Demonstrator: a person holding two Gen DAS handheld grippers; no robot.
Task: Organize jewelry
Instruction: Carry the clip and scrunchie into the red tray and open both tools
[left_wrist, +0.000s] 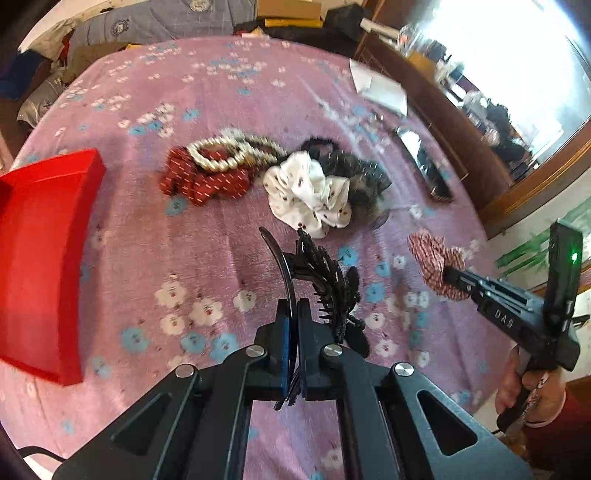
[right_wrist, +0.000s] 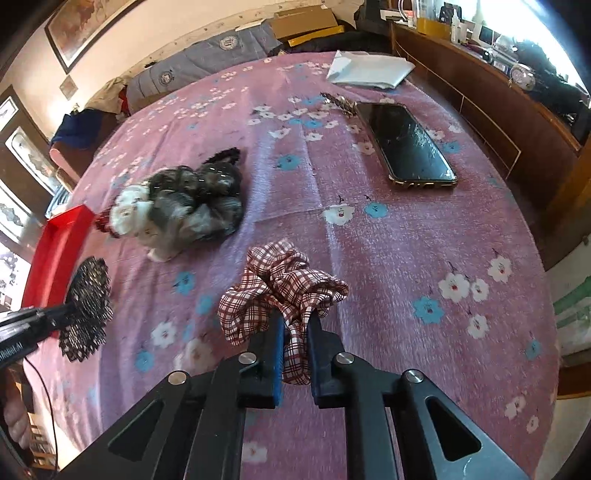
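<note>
From the left wrist view, your left gripper (left_wrist: 293, 306) is clamped shut on the black hair clip (left_wrist: 325, 284), pinching its thin curved edge; the clip looks light and stiff, with teeth and a beaded face that could snag, so a hold on the plain bar seems safer than on the decoration. It hangs over the pink flowered blanket (left_wrist: 221, 92), with the red box (left_wrist: 44, 258) open on the left. Further off lie the pearl strand (left_wrist: 229, 153) on the red dotted scrunchie (left_wrist: 201, 181), then the white scrunchie (left_wrist: 310, 192) touching a dark one (left_wrist: 354, 170). From the right wrist view, your right gripper (right_wrist: 295, 325) is closed on the checked scrunchie (right_wrist: 280, 291); it is soft, light and springy, so expect it to bunch and flop, and take it through the gathered fabric. The blanket is plush and wrinkled, likely to catch small pieces. A phone (right_wrist: 406, 144) with a cracked screen lies well apart, near a small metallic piece (right_wrist: 340, 103) and white packet (right_wrist: 369, 70); a wooden sideboard (right_wrist: 498, 122) runs along the right.
</note>
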